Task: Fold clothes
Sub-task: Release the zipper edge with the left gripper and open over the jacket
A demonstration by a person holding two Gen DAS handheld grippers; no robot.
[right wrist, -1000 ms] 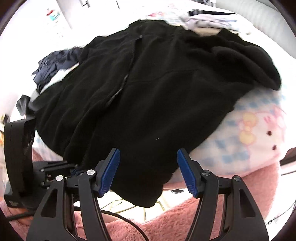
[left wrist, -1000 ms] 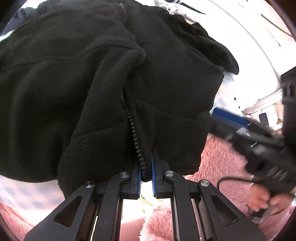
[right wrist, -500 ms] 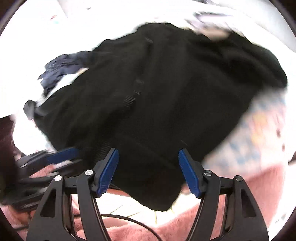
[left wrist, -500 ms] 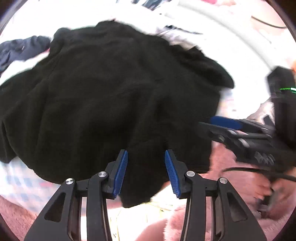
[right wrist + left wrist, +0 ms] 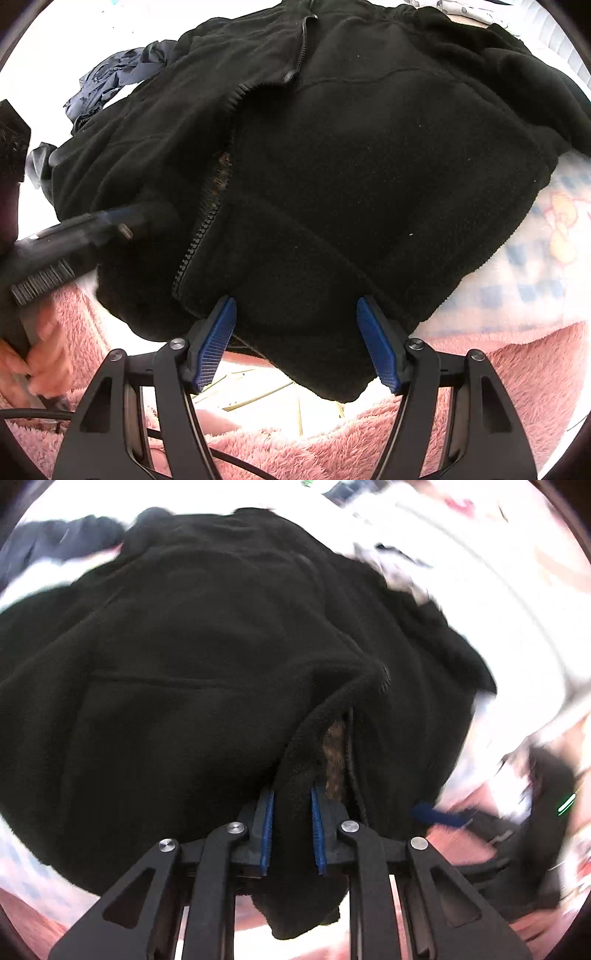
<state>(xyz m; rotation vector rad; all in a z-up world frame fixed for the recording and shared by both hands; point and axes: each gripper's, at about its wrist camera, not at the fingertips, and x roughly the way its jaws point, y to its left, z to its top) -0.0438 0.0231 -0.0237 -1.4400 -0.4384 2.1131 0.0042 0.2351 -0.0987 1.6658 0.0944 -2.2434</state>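
Observation:
A black fleece jacket (image 5: pixel 184 664) with a zipper (image 5: pixel 201 236) lies spread on the bed and fills both views. My left gripper (image 5: pixel 291 827) is closing its jaws on a raised fold of the jacket's front edge. The fleece is bunched between the blue pads, and brown lining (image 5: pixel 334 760) shows just right of them. From the right wrist view the left gripper (image 5: pixel 92 229) reaches in from the left, beside the zipper. My right gripper (image 5: pixel 295 339) is open, hanging over the jacket's (image 5: pixel 369 166) lower hem with its pads clear of the cloth.
A navy garment (image 5: pixel 114 77) lies beyond the jacket at the far left. Under the jacket is a checkered cartoon-print blanket (image 5: pixel 535 258). A pink fluffy cover (image 5: pixel 480 424) runs along the near edge. A person's hand (image 5: pixel 44 354) grips the left tool's handle.
The left gripper let go of the zipper edge, opened, shifted, and now pinches a fold of the front edge. The right gripper sank closer to the hem and stayed open.

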